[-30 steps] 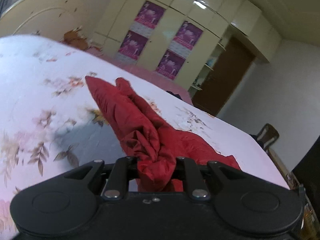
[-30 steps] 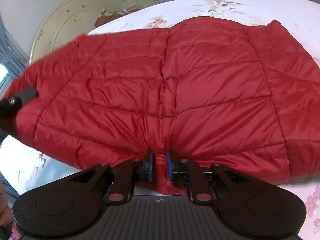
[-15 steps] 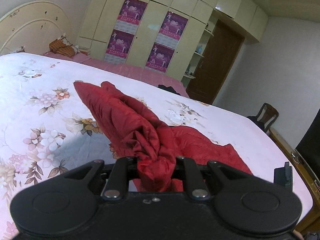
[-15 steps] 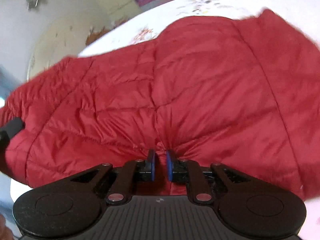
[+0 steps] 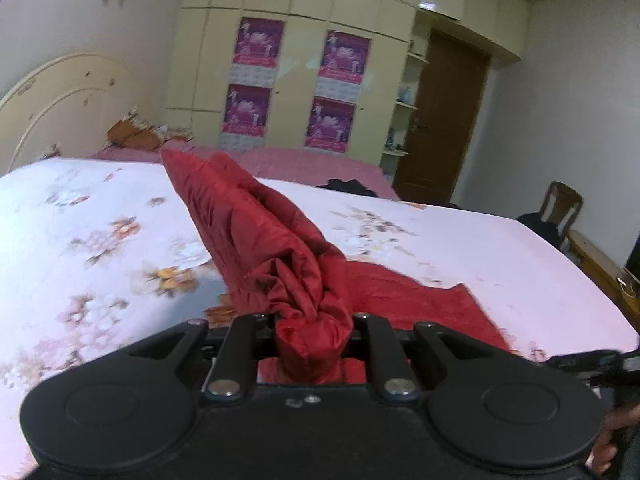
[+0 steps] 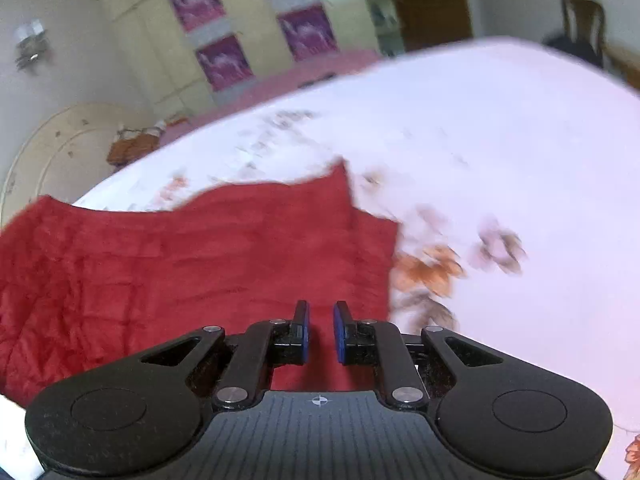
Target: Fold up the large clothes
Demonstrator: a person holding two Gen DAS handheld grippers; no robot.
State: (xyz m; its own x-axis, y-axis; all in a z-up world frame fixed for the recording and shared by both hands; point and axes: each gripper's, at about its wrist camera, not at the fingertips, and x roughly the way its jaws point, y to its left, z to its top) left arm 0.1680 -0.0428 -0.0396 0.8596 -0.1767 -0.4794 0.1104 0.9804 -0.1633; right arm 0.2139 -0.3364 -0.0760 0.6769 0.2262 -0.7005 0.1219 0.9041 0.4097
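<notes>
The left gripper at the bottom centre of the left wrist view is clenched on a bunched fold of the red quilted jacket, which rises from the jaws as a thick ridge toward the upper left of the frame, while the rest of the garment spreads flat to the lower right over the floral bedsheet. In the right wrist view the right gripper sits low in the centre with its blue pads close together and a narrow gap between them; red cloth fills the gap, yet whether the pads pinch it or only hover over it cannot be told, as the frame is smeared by motion. There the jacket covers the left half of the frame, its edge ending just right of the jaws against the sheet. Four purple posters hang on the cream wardrobe at the top centre of the left wrist view; their writing is too small and blurred to read. A brown door stands to the right of the wardrobe, a wooden chair at the right edge, and a rounded cream headboard at the left.
</notes>
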